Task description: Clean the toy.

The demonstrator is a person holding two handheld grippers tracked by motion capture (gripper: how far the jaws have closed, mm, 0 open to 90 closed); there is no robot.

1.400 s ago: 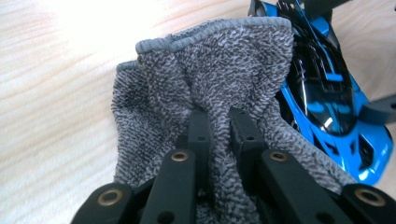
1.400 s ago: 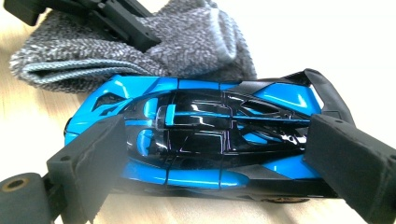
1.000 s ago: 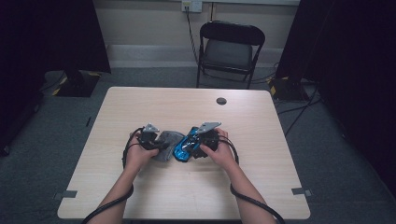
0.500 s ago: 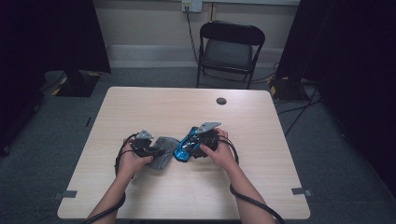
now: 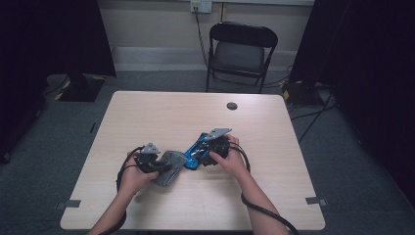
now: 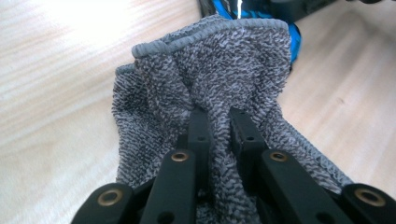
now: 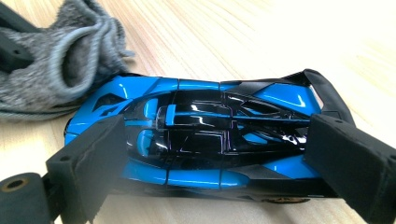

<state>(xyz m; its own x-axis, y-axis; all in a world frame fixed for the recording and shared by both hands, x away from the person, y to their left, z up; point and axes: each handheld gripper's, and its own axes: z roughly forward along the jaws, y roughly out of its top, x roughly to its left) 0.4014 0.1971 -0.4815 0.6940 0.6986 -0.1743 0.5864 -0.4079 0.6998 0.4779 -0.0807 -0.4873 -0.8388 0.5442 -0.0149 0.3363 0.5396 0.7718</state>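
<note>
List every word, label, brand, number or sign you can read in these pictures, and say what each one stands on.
None: no readable text in any view.
The blue toy car, between the right gripper fingers, carries no legible badge or number.
The grey sock, pinched by the left gripper, bears no label.
The wall outlet shows no marking that can be read.

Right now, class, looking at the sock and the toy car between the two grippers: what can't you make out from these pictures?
- Sock: its toe end, left gripper view, hidden behind the left gripper and cut off by the bottom edge.
- Car: its wheels and far side, right gripper view, hidden by its own body and the right gripper.
- Small dark round thing on the table: high view, too small to identify.
</note>
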